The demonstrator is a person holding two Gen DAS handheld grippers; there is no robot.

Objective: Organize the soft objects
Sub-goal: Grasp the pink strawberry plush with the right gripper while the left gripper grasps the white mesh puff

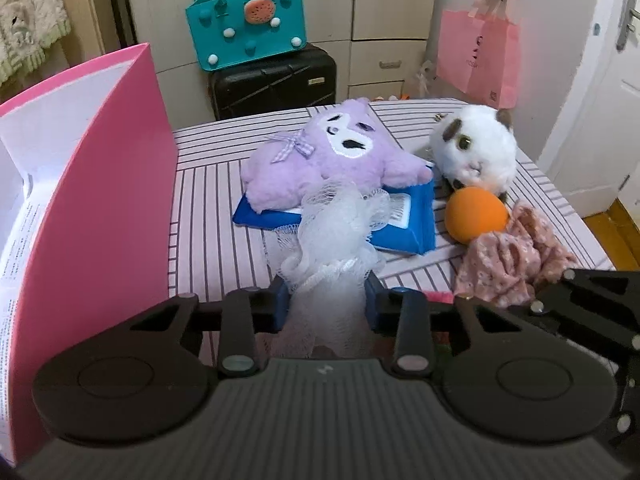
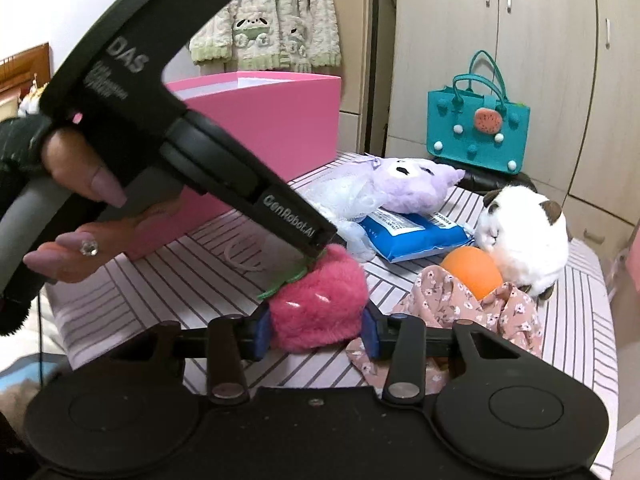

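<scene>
The left tool (image 1: 326, 300) grips a white mesh bath pouf (image 1: 340, 228) on the striped table (image 1: 208, 248); at its 3 o'clock, the right tool (image 2: 316, 326) clamps a pink strawberry plush (image 2: 316, 300).

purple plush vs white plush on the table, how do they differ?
The purple plush is lilac with a gingham bow; the white plush is white with brown ears. The purple plush lies sprawled on the blue packet; the white plush sits rounder, against the orange ball. Both are fluffy and ungripped.
</scene>
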